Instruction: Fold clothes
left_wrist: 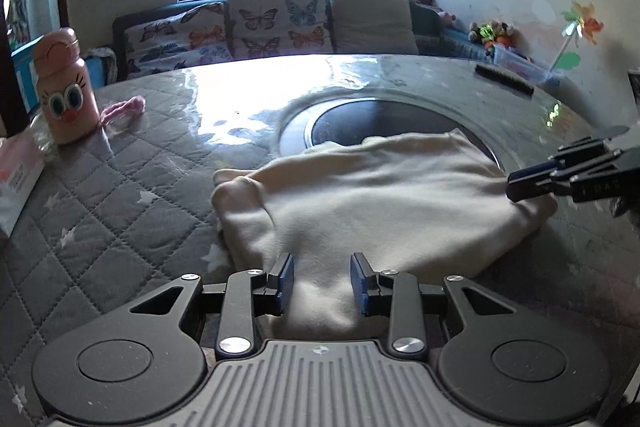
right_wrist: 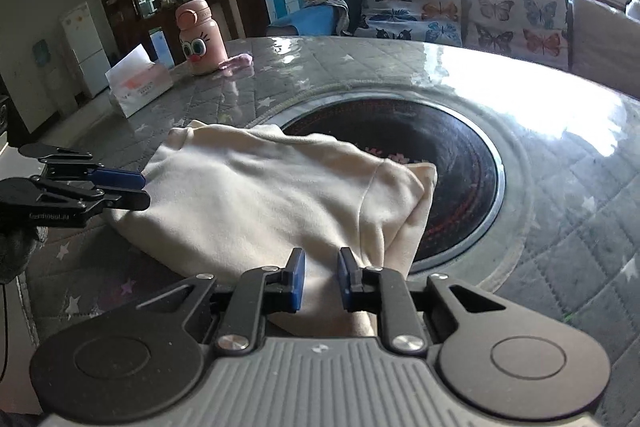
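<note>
A cream garment lies folded in a thick bundle on the round quilted table, partly over the dark round hob in the middle. My left gripper is open, its jaws just above the near edge of the cloth. My right gripper is open too, over the opposite edge of the same garment. Each gripper shows in the other's view: the right one at the cloth's right edge, the left one at its left edge.
A pink cartoon bottle with a pink strap stands at the table's far left, next to a tissue box. A dark comb-like object lies at the far right. A sofa with butterfly cushions is behind the table.
</note>
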Tool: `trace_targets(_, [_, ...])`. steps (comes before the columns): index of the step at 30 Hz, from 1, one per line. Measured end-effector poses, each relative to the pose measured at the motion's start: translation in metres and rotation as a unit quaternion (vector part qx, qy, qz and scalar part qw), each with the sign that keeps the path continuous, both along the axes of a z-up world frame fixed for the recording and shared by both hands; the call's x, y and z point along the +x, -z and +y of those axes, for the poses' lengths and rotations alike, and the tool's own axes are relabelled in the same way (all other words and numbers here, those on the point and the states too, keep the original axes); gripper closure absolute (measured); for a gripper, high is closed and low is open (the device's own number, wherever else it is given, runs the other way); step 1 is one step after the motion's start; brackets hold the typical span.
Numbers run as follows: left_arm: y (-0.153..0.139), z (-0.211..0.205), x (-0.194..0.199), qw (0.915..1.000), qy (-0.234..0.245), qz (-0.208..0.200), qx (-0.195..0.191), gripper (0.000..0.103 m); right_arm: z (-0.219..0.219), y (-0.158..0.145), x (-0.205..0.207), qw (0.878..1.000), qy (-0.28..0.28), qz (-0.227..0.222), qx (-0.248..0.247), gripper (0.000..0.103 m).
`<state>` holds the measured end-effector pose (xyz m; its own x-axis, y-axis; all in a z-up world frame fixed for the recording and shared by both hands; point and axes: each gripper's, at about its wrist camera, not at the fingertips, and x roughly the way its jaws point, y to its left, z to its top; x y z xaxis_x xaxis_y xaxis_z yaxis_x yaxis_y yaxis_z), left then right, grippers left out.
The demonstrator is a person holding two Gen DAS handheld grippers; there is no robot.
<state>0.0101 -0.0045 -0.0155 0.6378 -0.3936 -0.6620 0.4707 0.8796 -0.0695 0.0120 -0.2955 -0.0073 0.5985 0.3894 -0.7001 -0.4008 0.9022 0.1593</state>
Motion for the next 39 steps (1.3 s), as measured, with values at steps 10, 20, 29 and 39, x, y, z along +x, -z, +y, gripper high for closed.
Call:
trace_targets(10, [0.007,0.012,0.02,0.9996,-0.022,0.013,-0.013,0.069,-0.002,0.014,0.032,1.0,0.026,0.01,-0.002,0.085])
trace_targets(20, [0.007,0.013,0.051,0.9992,-0.038,0.008,-0.006,0.069,-0.004,0.013,0.051,0.999,0.033,0.001,0.001,0.085])
trace_targets(29, [0.004,0.011,0.065,0.9985,-0.054,0.003,-0.002,0.069,-0.011,0.01,0.064,0.999,0.047,-0.004,0.011,0.084])
trace_targets(39, [0.002,0.023,0.064,0.9966,-0.081,0.011,-0.01,0.062,-0.021,0.013,0.069,0.997,0.076,-0.006,0.01,0.07])
